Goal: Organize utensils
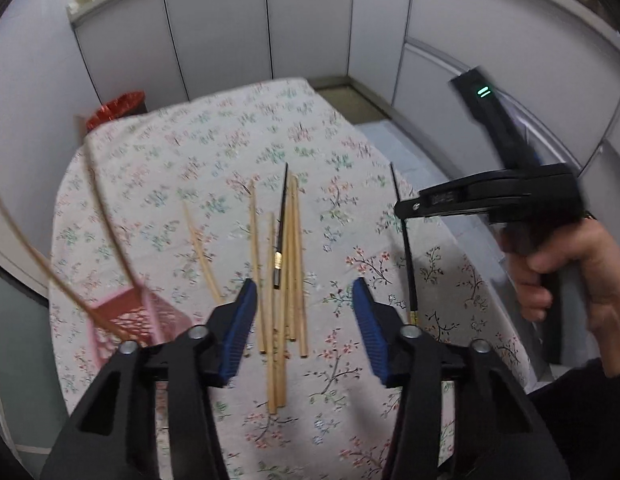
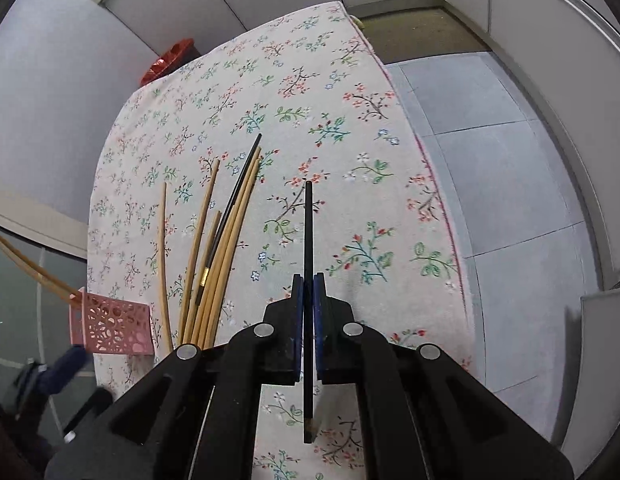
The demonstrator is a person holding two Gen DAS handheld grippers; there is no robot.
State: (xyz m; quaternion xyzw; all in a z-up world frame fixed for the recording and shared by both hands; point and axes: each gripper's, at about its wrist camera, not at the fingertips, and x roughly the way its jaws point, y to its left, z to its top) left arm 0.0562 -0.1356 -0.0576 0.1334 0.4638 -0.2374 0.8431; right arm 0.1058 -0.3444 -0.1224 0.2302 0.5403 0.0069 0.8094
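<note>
Several bamboo chopsticks [image 1: 287, 280] lie bunched on the floral tablecloth [image 1: 213, 148], with one black chopstick [image 1: 281, 236] among them. My left gripper [image 1: 305, 320] hangs open just above their near ends, holding nothing. My right gripper [image 2: 308, 296] is shut on a second black chopstick [image 2: 308, 232], held above the cloth; that chopstick [image 1: 406, 252] shows at the right of the left wrist view, under the right gripper [image 1: 406, 208]. A pink perforated holder [image 2: 109, 326] at the table's left edge carries two bamboo chopsticks [image 2: 29, 268] that lean outward. The bamboo bunch [image 2: 225, 248] lies left of my right gripper.
A red foil-lined bin [image 1: 117, 108] stands on the floor beyond the table's far left corner. Grey partition panels [image 1: 310, 20] surround the table. Grey floor tiles [image 2: 510, 168] run along the right edge. A person's hand [image 1: 566, 268] grips the right tool's handle.
</note>
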